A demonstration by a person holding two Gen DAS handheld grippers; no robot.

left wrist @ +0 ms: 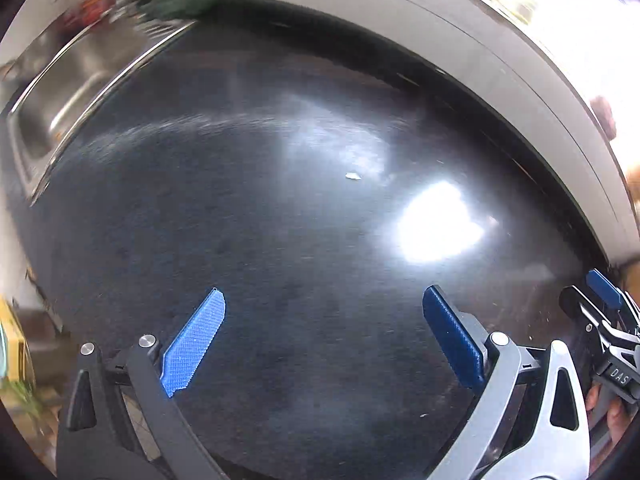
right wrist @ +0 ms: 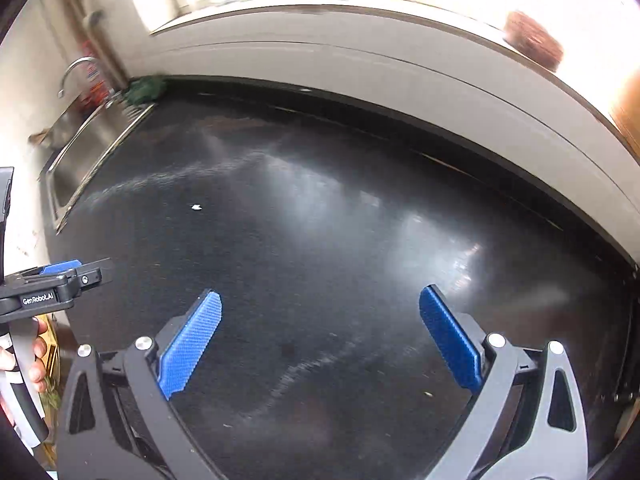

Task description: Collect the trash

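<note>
Both views looked steeply down on a glossy black stone countertop [left wrist: 248, 240], streaked with motion blur and window glare. The only trash plainly visible was a tiny white scrap of paper or crumb [left wrist: 353, 176], lying alone on the bare counter just above the centre of the left wrist frame; in the right wrist frame the same scrap [right wrist: 196, 207] sat in the left-centre, not far from the rim of the stainless steel sink [right wrist: 76, 152] at the upper left. A few paler specks showed lower in both frames, too small to identify.

The left gripper [left wrist: 324, 340] had its blue pads spread wide with nothing between them. The right gripper [right wrist: 320, 340] stood equally released and empty. Each tool was well apart from the scrap.

Judging from this, the step in hand was approaching that scrap. To do it well, one gripper should have slowed so the blur cleared, centred the scrap between its pads, and come down until the tips brushed the stone before closing, since such a thin piece on a slick surface would likely slide away or slip under the pads.
</note>
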